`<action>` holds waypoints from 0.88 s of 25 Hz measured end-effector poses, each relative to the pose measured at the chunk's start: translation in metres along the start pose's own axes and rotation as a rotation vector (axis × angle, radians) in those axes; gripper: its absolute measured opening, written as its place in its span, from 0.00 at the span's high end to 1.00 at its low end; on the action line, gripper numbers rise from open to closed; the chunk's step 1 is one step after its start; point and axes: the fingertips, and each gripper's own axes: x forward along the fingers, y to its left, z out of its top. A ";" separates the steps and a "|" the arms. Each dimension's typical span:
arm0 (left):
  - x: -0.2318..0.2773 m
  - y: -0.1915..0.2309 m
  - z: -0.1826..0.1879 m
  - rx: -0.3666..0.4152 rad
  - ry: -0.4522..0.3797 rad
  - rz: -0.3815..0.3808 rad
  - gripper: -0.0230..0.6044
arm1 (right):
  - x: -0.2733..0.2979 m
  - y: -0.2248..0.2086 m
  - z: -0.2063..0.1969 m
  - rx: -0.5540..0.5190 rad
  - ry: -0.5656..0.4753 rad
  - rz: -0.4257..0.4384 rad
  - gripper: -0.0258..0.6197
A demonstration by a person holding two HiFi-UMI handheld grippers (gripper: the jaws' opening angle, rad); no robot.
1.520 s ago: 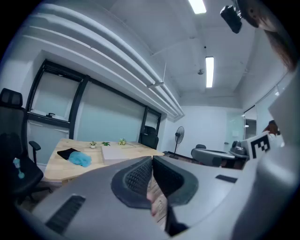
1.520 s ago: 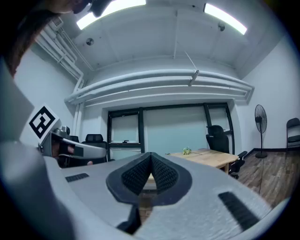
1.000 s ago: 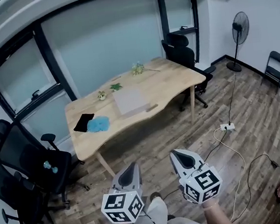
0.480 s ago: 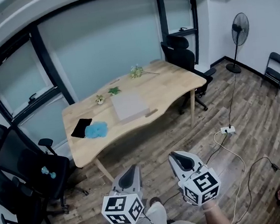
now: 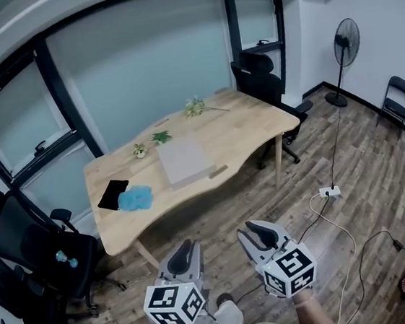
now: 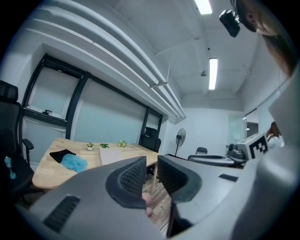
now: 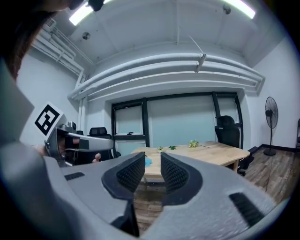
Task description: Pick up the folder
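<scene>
Both grippers are empty: my left gripper [image 5: 185, 248] and my right gripper [image 5: 256, 233] have just been opening their jaws to a narrow gap, with nothing between them. The grey folder [image 5: 184, 161] lies flat near the middle of the wooden table [image 5: 256, 126], well apart from me across the floor. I judge the step in hand to be the approach. To do it well, I walk up to the table's near side, spread the jaws wider and come in low at the folder's near edge. Since it lies flat, I may need to slide it until an edge overhangs the table and gives a jaw something to bite. I steer clear of the blue fluffy thing [image 5: 135, 198] to its left.
</scene>
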 end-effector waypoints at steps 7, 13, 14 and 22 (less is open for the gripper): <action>0.027 0.018 0.002 -0.013 0.032 -0.026 0.80 | 0.032 -0.015 0.000 0.015 0.033 0.009 0.77; 0.048 0.037 0.003 -0.025 0.059 -0.050 0.76 | 0.058 -0.027 -0.002 0.036 0.059 -0.002 0.73; 0.051 0.040 0.003 -0.027 0.065 -0.054 0.75 | 0.063 -0.028 -0.002 0.040 0.063 -0.004 0.73; 0.076 0.077 0.007 -0.050 0.082 -0.065 0.72 | 0.106 -0.032 -0.003 0.051 0.105 -0.001 0.68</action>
